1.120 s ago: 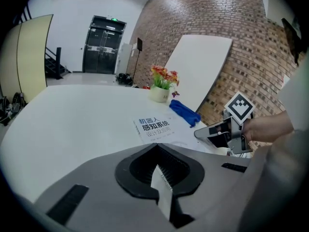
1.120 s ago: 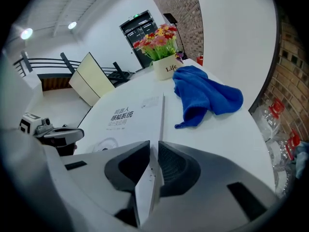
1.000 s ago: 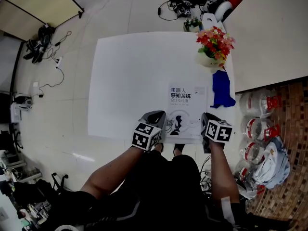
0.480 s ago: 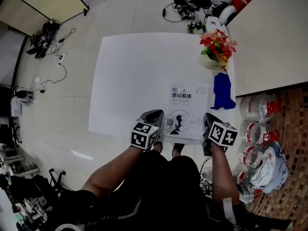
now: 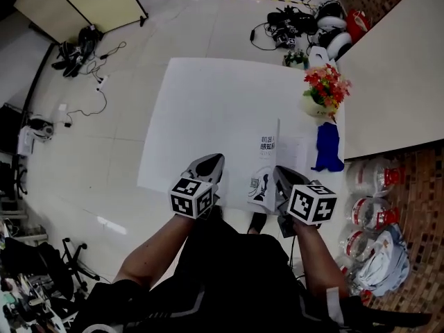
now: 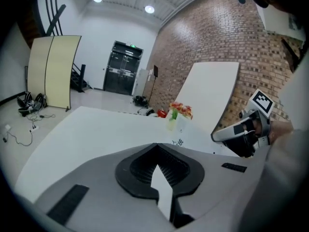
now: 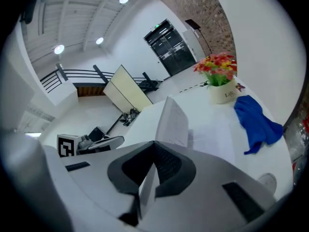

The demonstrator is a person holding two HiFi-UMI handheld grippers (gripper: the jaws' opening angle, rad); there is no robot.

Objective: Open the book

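A white book (image 5: 291, 151) lies near the front right edge of the white table (image 5: 208, 109). Its printed cover (image 5: 266, 166) stands lifted, nearly upright, and a blank inner page shows to its right. My right gripper (image 5: 277, 173) is shut on the cover's lower edge. In the right gripper view the cover (image 7: 171, 122) rises out of the right gripper (image 7: 152, 166). My left gripper (image 5: 209, 160) is shut and holds nothing, over bare table left of the book. In the left gripper view only table shows past the left gripper (image 6: 157, 166).
A pot of red flowers (image 5: 325, 89) stands at the table's right edge, with a blue cloth (image 5: 326, 148) just in front of it beside the book. Cables and gear (image 5: 298, 23) lie on the floor beyond. A second white table (image 5: 395, 68) stands to the right.
The book lay closed and flat; the right gripper has now swung its cover up toward the left. The left gripper has drawn away to the left of the book.
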